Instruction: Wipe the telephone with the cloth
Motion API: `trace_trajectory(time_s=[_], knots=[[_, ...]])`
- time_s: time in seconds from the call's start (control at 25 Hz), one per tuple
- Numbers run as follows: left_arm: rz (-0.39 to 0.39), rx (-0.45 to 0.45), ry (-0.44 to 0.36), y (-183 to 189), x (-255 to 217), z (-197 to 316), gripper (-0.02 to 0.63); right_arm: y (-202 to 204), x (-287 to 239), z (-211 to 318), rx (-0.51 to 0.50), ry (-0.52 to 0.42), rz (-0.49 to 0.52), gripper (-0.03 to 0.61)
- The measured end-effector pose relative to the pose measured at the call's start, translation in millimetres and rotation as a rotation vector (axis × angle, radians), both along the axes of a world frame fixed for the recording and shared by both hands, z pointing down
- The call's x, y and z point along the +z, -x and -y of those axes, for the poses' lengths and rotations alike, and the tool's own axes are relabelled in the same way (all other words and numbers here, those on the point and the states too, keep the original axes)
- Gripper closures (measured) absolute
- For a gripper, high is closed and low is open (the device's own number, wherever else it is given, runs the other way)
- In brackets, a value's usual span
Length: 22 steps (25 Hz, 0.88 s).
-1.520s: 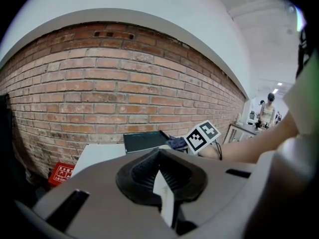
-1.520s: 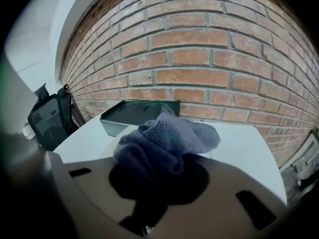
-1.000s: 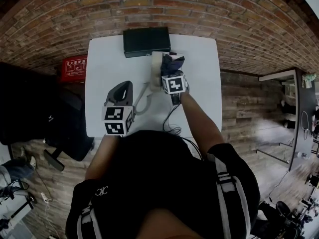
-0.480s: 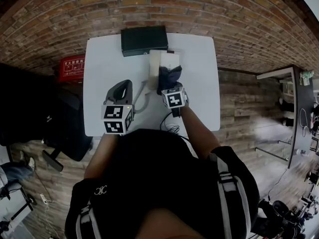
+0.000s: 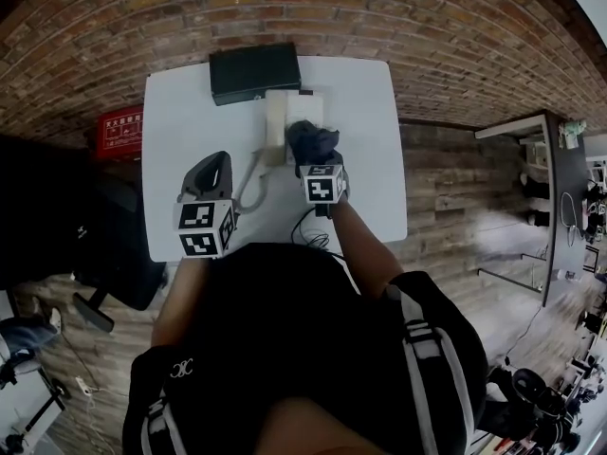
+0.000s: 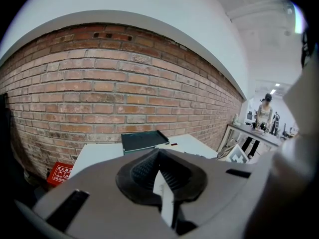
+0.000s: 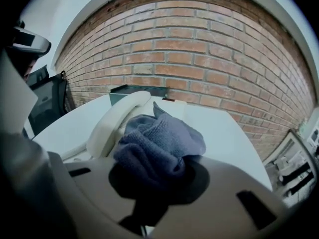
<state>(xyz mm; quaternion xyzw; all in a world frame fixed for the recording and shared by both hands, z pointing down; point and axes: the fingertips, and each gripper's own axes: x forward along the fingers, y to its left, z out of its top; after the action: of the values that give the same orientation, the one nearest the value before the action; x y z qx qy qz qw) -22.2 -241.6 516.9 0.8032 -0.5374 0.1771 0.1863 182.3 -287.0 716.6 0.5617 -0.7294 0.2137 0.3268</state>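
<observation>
Two claws share a white table in front of a brick wall. Your right gripper has its jaws clamped on a bunched blue-grey cloth, with no gap showing between pad and fabric. The cloth rests on the cream telephone, whose handset runs away toward 11 o'clock in the right gripper view.

From the head view, the right gripper sits at your 12 o'clock. The cloth covers the near end of the telephone.

Your left gripper has its jaws drawn together with nothing between them; only a thin pale sliver shows between the pads. It hangs over the table at 9 o'clock from the right one, beside the telephone's pale cord.

A flat black box lies at the table's far edge, at 11 o'clock from the telephone and touching it. A thin black cable trails off the near edge. A red sign stands on the floor at 9 o'clock.
</observation>
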Motion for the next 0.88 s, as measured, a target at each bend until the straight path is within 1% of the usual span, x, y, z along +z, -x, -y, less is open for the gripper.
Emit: trace_trajectory(time_s=[0.08, 0.24, 0.36, 0.4, 0.52, 0.72, 0.88], knots=[[0.004, 0.003, -0.001, -0.3, 0.4, -0.1, 0.621, -7.7, 0.0, 5.4, 0.036, -0.009, 0.017, 0.525], [0.003, -0.002, 0.009, 0.5, 3.1, 0.3, 0.621, -12.3, -2.6, 15.5, 0.029, -0.019, 0.009, 0.526], [0.009, 0.006, 0.011, -4.4, 3.9, 0.6, 0.621, -27.1, -2.3, 32.7, 0.081, -0.009, 0.037, 0.526], [0.012, 0.010, 0.012, -6.1, 4.1, 0.4, 0.621, -29.4, -4.6, 39.4, 0.085, -0.008, 0.042, 0.526], [0.018, 0.017, 0.014, -9.8, 4.4, -0.4, 0.621, -27.3, -11.5, 60.2, 0.062, -0.015, 0.042, 0.526], [0.027, 0.009, 0.015, -6.7, 4.4, 0.3, 0.621, -25.8, -20.9, 98.1, 0.064, -0.036, 0.033, 0.526], [0.028, -0.010, 0.015, -0.1, 4.9, 1.0, 0.621, -19.1, -25.8, 116.4, 0.034, -0.017, 0.010, 0.526]])
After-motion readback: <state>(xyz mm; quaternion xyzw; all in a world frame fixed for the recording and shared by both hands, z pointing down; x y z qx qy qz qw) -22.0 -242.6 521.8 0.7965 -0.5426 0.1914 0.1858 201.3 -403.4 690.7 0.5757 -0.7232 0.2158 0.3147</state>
